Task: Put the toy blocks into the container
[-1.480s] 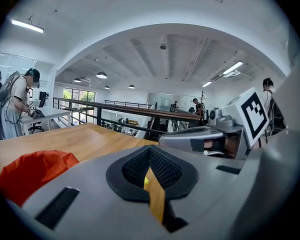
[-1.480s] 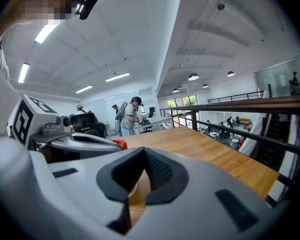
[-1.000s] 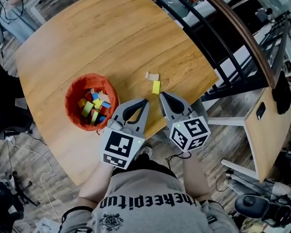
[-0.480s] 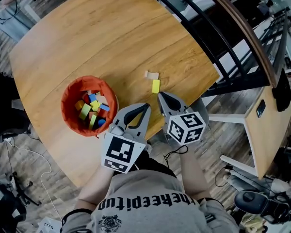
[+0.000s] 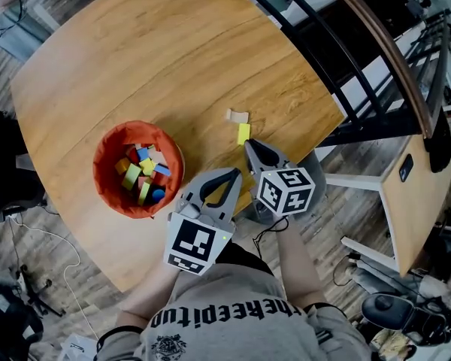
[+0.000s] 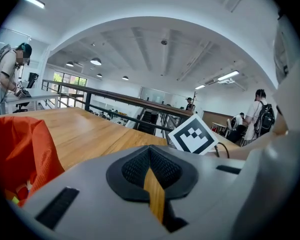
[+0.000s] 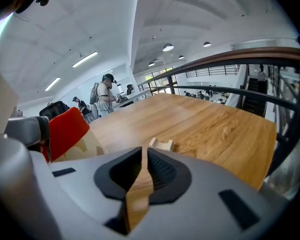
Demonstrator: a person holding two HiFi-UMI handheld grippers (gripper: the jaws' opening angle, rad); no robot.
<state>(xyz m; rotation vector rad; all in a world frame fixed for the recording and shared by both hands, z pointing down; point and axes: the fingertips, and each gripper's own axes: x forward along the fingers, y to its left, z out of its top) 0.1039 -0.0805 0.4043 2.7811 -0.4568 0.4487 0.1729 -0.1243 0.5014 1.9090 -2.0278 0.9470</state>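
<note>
wooden desk (image 5: 173,51), head view: one orange container (image 5: 105,188) holding blocks by your near edge; two loose, one yellow block (image 5: 243,133) and one beige block (image 5: 237,116), near the right edge. left gripper view: your left gripper (image 6: 151,156) is clenched, empty. right gripper view: your right gripper (image 7: 142,156) has just been opening, with nothing between its jaws.

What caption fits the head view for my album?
Right tongs, just opening and empty, point at the yellow block; the orange container holds many blocks.

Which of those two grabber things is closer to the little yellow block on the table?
Right. The right gripper points at the yellow block from just short of it, jaws just opening, nothing between them. The left gripper hangs farther back, toward the orange container.
</note>
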